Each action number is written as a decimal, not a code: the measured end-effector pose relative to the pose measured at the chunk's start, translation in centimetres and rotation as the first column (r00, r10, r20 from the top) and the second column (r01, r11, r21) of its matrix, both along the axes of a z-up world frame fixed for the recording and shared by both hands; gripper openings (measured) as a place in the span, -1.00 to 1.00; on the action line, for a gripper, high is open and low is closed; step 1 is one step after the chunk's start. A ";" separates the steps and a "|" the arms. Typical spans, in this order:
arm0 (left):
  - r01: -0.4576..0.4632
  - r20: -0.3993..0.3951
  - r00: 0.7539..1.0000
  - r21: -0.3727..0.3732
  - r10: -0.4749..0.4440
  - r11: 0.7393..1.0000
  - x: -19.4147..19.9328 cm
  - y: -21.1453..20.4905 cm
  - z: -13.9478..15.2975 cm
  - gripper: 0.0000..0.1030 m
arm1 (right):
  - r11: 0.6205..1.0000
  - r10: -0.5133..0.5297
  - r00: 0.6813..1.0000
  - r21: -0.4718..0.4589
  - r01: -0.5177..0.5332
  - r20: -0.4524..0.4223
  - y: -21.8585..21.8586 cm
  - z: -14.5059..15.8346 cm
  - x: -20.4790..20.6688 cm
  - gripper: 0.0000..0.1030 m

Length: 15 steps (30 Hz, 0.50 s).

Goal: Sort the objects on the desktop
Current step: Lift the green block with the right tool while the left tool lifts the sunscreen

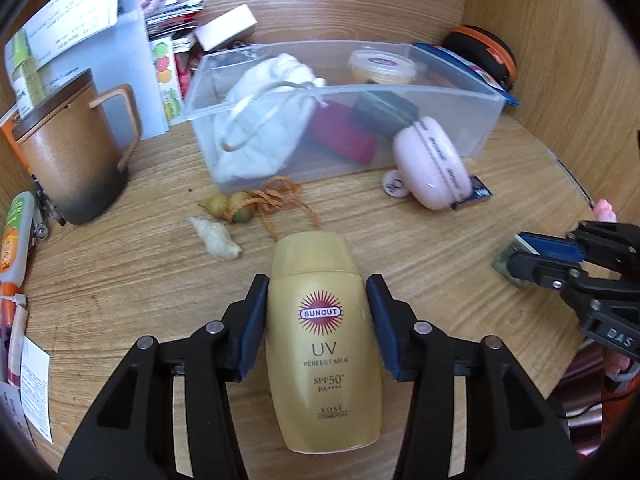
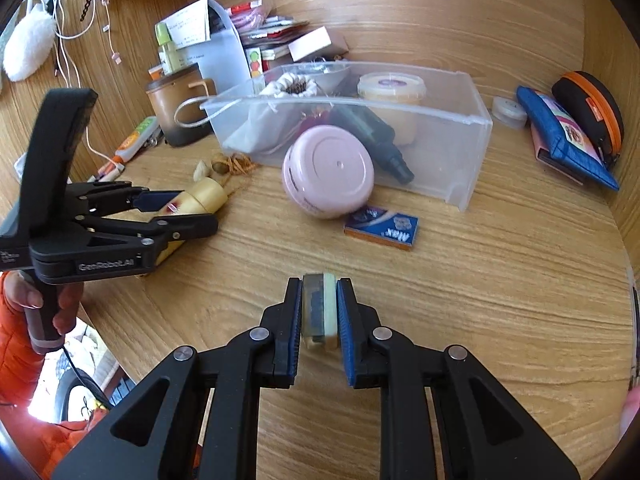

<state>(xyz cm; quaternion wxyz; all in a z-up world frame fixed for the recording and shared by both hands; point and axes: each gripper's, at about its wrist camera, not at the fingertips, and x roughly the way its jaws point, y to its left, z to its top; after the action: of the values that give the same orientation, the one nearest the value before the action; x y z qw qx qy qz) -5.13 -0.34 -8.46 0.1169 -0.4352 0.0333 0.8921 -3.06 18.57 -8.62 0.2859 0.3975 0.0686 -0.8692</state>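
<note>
A yellow sunscreen bottle (image 1: 320, 344) lies on the wooden desk (image 1: 440, 260) with its cap pointing away. My left gripper (image 1: 317, 280) is shut on its body, one blue pad against each side; the right wrist view shows the same grip (image 2: 188, 212) from the side. My right gripper (image 2: 319, 282) is shut on a small pale block with a dark core (image 2: 320, 312), low over the desk. A clear plastic bin (image 1: 440, 120) stands behind, holding a white drawstring bag (image 1: 260, 120), a tub and dark items.
A pink round case (image 2: 328, 172) leans on the bin's front, beside a small blue box (image 2: 382, 228). A brown mug (image 1: 76, 152) stands left, a gourd charm with orange cord (image 1: 236, 206) in front. A blue pouch (image 2: 560, 136) and black-orange case (image 2: 592, 112) lie right.
</note>
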 end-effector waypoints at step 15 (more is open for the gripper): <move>-0.004 -0.053 0.999 -0.028 0.002 1.000 -0.1 1.0 0.1 -0.08 | 0.999 -0.014 1.000 -0.033 0.014 0.006 -0.2 0.2 0.0 -0.71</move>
<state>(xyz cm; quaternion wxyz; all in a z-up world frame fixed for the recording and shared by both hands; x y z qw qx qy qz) -5.27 0.61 -8.39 0.1086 -0.4130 0.0484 0.9029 -3.06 18.39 -8.41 0.2866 0.3955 0.0506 -0.8711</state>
